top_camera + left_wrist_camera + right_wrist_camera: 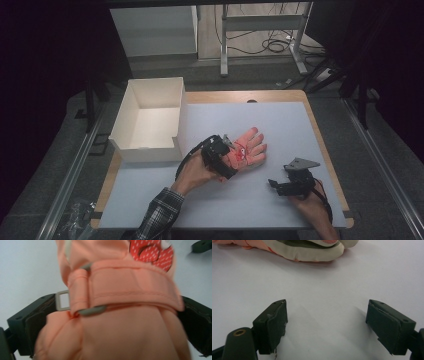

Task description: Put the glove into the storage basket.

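Nearest the person's edge of the table [280,120] we find the right gripper [274,184], held low over the white top with its jaws set wide and nothing between them; in the right gripper view they frame bare surface, and the glove [307,248] lies beyond them, apart from both tips

Further in, we note the left gripper [229,159] at the wrist end of the glove [247,147]. In the left gripper view a jaw stands on either side of the cuff, both pressed against the fabric, so we record the left gripper as clamped on the glove [120,322]. A strap [130,287] crosses the cuff through a grey buckle [62,300], and a red patch [152,252] shows past it

The glove is peach and lies flat near the table's middle, fingers pointing away from the person and to the right

Beyond, an open white box [150,120] sits at the far left corner, well apart from the glove
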A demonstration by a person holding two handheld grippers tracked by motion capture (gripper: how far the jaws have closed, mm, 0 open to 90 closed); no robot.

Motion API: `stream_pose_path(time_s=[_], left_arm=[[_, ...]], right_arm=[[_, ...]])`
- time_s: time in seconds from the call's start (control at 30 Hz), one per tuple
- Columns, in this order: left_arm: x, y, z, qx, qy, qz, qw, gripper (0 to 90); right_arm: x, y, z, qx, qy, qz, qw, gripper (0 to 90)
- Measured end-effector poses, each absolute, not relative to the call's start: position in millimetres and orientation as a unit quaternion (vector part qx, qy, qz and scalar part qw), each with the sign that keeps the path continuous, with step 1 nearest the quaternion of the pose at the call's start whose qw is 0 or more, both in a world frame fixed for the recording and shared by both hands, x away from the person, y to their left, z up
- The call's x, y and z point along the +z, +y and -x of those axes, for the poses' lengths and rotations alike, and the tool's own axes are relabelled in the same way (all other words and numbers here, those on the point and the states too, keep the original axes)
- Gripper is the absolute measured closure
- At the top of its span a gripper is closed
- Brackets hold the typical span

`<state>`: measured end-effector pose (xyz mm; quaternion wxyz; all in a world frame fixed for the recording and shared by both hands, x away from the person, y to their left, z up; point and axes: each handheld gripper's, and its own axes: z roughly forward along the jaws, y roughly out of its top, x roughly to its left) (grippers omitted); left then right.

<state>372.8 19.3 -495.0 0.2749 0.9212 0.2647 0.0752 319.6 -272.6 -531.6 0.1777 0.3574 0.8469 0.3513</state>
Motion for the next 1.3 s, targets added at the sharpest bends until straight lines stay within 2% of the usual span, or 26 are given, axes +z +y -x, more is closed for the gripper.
stream_pose_path(time_s=[0.33, 0.57, 0.87, 1.07, 1.3], left_arm=[[-513, 21, -375, 0.066, 0.269, -0.928, 0.25, 1.0], [-519, 20, -372, 0.044, 0.261, -0.937, 0.228, 11.0], [-510, 23, -370, 0.036, 0.273, -0.934, 0.227, 35.1], [-504, 29, -370, 0.026, 0.277, -0.928, 0.246, 40.5], [-490, 33, -375, 0.031, 0.294, -0.919, 0.26, 40.9]], right_arm=[[-532, -273, -320, 0.351, 0.847, -0.358, 0.178, 17.8], [-532, -273, -320, 0.351, 0.847, -0.357, 0.178, 17.8], [-531, -273, -319, 0.35, 0.847, -0.357, 0.178, 17.8], [-531, -273, -320, 0.35, 0.847, -0.358, 0.178, 17.8], [-531, -273, -320, 0.351, 0.847, -0.358, 0.178, 17.8]])
